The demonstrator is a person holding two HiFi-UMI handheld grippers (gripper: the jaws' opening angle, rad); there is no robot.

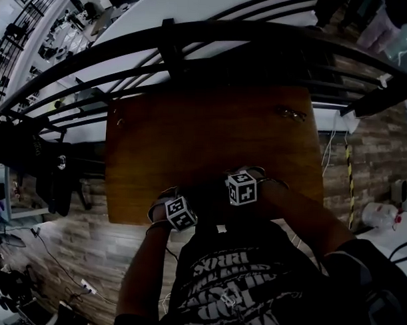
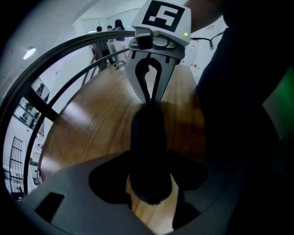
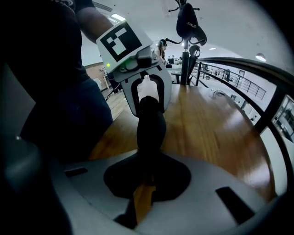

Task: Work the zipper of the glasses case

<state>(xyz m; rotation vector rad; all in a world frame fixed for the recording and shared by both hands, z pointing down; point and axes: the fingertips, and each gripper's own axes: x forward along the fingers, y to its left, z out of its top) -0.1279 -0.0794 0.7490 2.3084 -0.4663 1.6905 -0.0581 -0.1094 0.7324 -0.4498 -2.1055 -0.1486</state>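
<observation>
The black glasses case (image 2: 147,147) lies lengthwise between both grippers, just above the wooden table (image 1: 211,132) near its front edge. My left gripper (image 2: 149,183) holds one end with its jaws set wide around the body. Seen from the right gripper view, its fingers (image 3: 134,98) straddle the case (image 3: 149,128). My right gripper (image 2: 149,98) has its tips pinched together at the other end of the case, on the zipper pull, which is too dark to make out. In the head view the left gripper (image 1: 188,206) and the right gripper (image 1: 234,193) face each other closely.
A pair of glasses (image 1: 292,113) lies at the table's far right corner. A black curved railing (image 1: 194,41) runs behind and to the left of the table. The person's body is right at the front edge. A bicycle (image 3: 186,23) stands beyond the table.
</observation>
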